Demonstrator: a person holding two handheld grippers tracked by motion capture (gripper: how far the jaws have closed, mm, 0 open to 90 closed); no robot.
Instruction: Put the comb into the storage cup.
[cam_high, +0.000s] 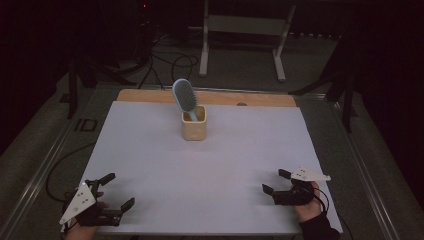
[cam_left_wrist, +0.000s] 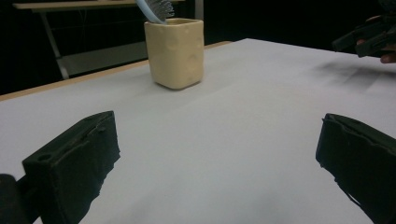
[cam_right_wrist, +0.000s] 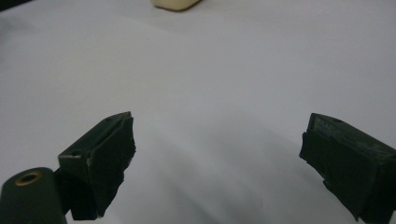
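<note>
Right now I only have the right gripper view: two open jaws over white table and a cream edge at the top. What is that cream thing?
Observer: It is a cream cup standing upright toward the far middle of the white table.
Operator: Anything in it?
Observer: Yes, a light blue hairbrush stands in it handle down, bristle head up and leaning left in the high view.
Operator: Where is the other gripper?
Observer: The left gripper sits at the near left corner with its jaws wide apart, holding nothing.
Operator: And mine?
Observer: The right gripper is at the near right, pointing left across the table, well short of the cup.
</note>
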